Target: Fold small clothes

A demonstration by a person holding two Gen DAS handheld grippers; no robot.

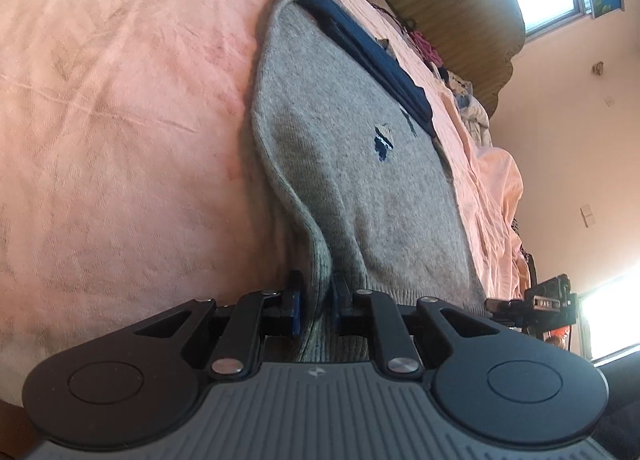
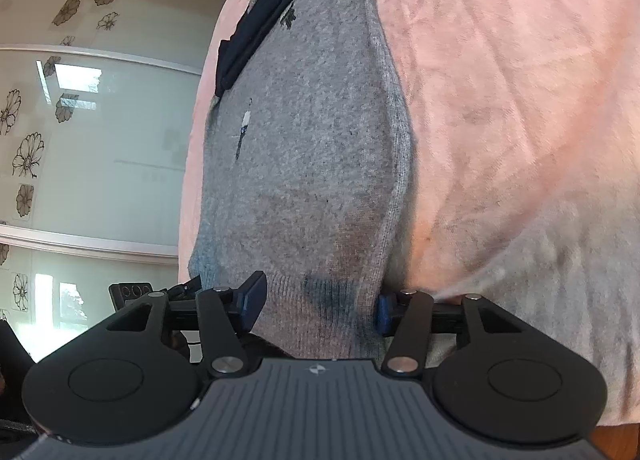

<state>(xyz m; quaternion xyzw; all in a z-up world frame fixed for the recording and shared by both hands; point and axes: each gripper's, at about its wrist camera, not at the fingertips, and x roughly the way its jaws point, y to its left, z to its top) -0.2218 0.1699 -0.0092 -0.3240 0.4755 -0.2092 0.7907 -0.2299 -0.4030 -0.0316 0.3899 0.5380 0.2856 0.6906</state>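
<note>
Grey knit, a small sweater (image 1: pixel 360 164), lies along the pink bedsheet (image 1: pixel 120 100), its navy collar (image 1: pixel 360 40) toward twelve o'clock. The left gripper (image 1: pixel 318 300) is clenched on a pinched-up ridge of the ribbed hem at six o'clock. The right gripper (image 2: pixel 318 302) straddles the hem's other end, pads spread, fabric between them but seemingly not yet squeezed. Risk: lift now and only one corner rises, skewing the fold; that thin left pinch could slip, or the right could snag sheet too.
</note>
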